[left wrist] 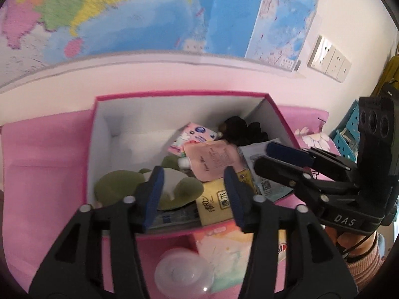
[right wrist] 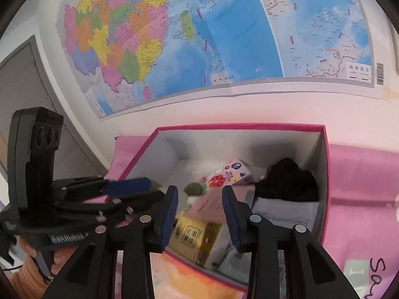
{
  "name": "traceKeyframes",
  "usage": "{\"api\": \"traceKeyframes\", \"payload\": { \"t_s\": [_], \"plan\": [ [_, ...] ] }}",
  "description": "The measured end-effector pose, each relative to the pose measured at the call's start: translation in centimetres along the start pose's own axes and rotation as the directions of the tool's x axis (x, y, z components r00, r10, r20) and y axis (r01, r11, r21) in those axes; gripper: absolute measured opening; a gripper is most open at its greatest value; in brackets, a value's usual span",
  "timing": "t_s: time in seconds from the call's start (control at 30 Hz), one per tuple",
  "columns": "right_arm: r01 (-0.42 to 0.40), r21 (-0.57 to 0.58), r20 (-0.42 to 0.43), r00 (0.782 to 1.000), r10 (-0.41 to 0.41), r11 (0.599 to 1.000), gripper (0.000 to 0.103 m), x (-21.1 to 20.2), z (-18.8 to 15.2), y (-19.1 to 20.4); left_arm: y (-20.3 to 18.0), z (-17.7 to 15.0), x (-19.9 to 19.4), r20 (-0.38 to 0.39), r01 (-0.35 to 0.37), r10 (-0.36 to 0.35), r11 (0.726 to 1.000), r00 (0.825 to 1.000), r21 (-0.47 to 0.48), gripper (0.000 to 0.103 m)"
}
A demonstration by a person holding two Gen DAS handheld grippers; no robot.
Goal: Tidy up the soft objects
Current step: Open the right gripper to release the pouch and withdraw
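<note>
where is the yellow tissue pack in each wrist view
Left wrist view: the yellow tissue pack lies low in the pink box, at its near wall, beside the green plush.
Right wrist view: the pack sits lower centre, against the near wall.
Shared landmark: the black bundle in the box's far right corner.

Home bedroom (wall map (right wrist: 224, 37), pink bedding (left wrist: 45, 154)).

Matt white card lining seen inside the pink box (left wrist: 99, 129), fuzzy green plush toy (left wrist: 117, 186), glossy peach plastic pouch (left wrist: 214, 159), smooth yellow tissue pack (left wrist: 214, 199), pink cloth cover (left wrist: 45, 154), glossy paper map (right wrist: 224, 37), matt black plastic left gripper (left wrist: 194, 196) with ribbed blue pads (left wrist: 154, 194).
</note>
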State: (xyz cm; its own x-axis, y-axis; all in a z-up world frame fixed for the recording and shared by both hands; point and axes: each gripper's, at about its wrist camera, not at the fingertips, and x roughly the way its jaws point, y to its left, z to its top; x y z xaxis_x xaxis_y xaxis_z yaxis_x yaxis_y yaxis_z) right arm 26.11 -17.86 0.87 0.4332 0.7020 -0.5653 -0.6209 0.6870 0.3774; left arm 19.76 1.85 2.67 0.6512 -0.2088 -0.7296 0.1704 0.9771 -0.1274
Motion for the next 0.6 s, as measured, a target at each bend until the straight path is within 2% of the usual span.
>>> {"api": "traceKeyframes", "payload": {
  "t_s": [0.07,0.13,0.23,0.3,0.4,0.47,0.53,0.6],
  "plan": [
    [0.021,-0.017,0.015,1.000,-0.020,1.000,0.049,-0.9,-0.8,0.3,-0.2,-0.9,-1.3,0.042,-0.022,0.021,1.000,0.999,0.019,0.057],
    [0.028,-0.032,0.037,0.999,-0.027,0.999,0.052,-2.0,-1.6,0.6,-0.5,-2.2,-2.7,0.086,-0.046,0.044,0.999,0.995,0.024,0.070],
    [0.068,-0.065,0.093,0.994,-0.062,0.996,0.069,-4.4,-3.3,1.8,-0.5,-3.9,-4.7,0.148,-0.081,0.078,0.997,0.986,0.017,0.083],
    [0.090,-0.076,0.124,0.989,-0.080,0.993,0.080,-5.7,-4.3,2.5,-0.1,-5.4,-5.9,0.164,-0.082,0.083,0.997,0.983,-0.011,0.090],
    [0.154,-0.110,0.177,0.975,-0.133,0.982,0.086,-7.7,-6.5,3.9,-0.5,-7.8,-6.9,0.176,-0.123,0.123,0.992,0.977,-0.012,0.098],
    [0.197,-0.126,0.192,0.966,-0.171,0.972,0.092,-8.4,-8.1,4.8,-0.9,-9.6,-7.3,0.169,-0.154,0.155,0.988,0.973,-0.015,0.100],
    [0.233,-0.127,0.193,0.959,-0.206,0.964,0.100,-8.8,-9.5,5.5,-0.9,-10.7,-7.5,0.148,-0.153,0.156,0.988,0.977,-0.031,0.100],
    [0.288,-0.131,0.210,0.943,-0.258,0.948,0.102,-9.2,-11.1,6.5,-0.8,-11.8,-8.0,0.144,-0.165,0.173,0.984,0.974,-0.066,0.100]
  ]
}}
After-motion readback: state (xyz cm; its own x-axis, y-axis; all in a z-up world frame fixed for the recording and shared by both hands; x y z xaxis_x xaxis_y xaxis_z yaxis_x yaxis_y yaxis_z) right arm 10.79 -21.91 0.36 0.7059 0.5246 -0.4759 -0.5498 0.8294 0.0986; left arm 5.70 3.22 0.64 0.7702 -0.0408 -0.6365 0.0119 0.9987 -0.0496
